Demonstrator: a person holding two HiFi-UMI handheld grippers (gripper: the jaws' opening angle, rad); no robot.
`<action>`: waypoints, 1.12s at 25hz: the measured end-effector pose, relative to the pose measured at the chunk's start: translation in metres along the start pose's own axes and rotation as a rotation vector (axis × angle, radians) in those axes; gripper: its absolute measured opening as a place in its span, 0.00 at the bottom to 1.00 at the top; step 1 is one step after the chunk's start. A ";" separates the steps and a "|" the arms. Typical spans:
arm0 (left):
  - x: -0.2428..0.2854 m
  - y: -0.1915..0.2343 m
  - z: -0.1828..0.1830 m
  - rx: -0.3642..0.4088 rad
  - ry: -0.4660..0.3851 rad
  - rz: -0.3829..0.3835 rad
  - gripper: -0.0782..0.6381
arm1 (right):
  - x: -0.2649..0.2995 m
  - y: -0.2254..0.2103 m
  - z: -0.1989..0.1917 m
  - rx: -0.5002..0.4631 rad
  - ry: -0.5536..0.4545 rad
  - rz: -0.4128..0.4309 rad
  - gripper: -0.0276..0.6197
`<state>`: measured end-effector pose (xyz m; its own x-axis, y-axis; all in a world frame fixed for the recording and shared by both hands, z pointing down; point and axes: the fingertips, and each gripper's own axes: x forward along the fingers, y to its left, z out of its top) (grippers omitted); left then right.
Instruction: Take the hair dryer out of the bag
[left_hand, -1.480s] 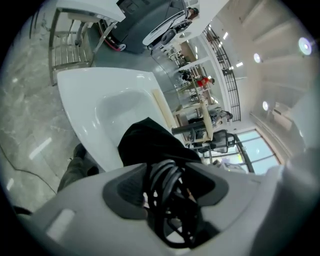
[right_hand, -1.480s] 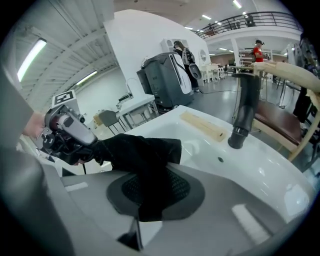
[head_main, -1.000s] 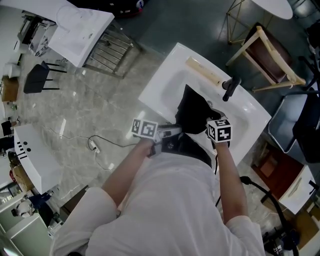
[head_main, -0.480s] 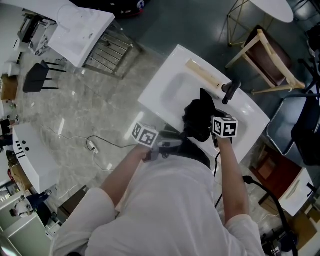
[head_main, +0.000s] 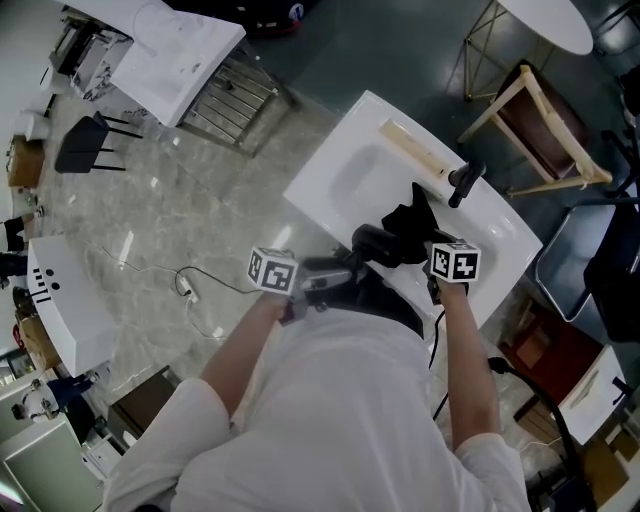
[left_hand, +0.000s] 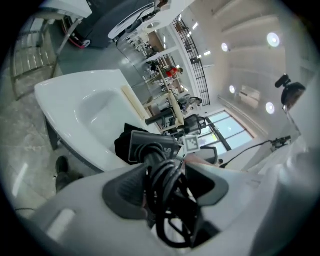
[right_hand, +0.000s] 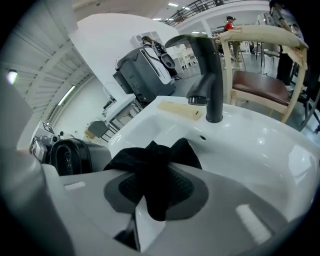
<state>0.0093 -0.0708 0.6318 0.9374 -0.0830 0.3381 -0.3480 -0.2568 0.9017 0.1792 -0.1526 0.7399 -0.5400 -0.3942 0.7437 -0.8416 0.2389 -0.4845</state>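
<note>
The black hair dryer (head_main: 373, 242) is out of the bag, hanging over the white sink's front rim. My left gripper (head_main: 343, 270) is shut on its handle and coiled cord (left_hand: 169, 195); the dryer's head (left_hand: 150, 145) sticks out past the jaws. The limp black bag (head_main: 415, 225) lies in the basin beside the faucet. My right gripper (head_main: 432, 248) holds a fold of the bag (right_hand: 152, 170) between its jaws, which are opening. In the right gripper view the hair dryer (right_hand: 70, 156) sits at the left, apart from the bag.
A black faucet (right_hand: 206, 75) stands on the sink (head_main: 345, 175), with a pale wooden bar (head_main: 415, 148) lying along the back rim. A wooden chair (head_main: 540, 110) stands behind the sink. A cable and plug (head_main: 187, 292) lie on the marble floor to the left.
The hair dryer has come out of the bag toward the left with my left gripper. The bag has slumped and shifted right toward the faucet with my right gripper.
</note>
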 end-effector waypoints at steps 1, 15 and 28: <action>-0.002 -0.003 0.001 -0.004 -0.022 -0.005 0.45 | -0.003 0.001 -0.003 0.013 -0.005 0.005 0.19; -0.031 -0.017 0.001 -0.017 -0.133 -0.037 0.45 | -0.066 0.025 -0.040 0.152 -0.065 -0.056 0.51; -0.055 -0.030 0.018 0.050 -0.130 -0.107 0.44 | -0.124 0.072 -0.048 0.192 -0.260 -0.156 0.46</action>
<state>-0.0317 -0.0763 0.5813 0.9638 -0.1754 0.2008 -0.2486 -0.3184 0.9148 0.1853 -0.0440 0.6351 -0.3626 -0.6312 0.6856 -0.8825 -0.0039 -0.4703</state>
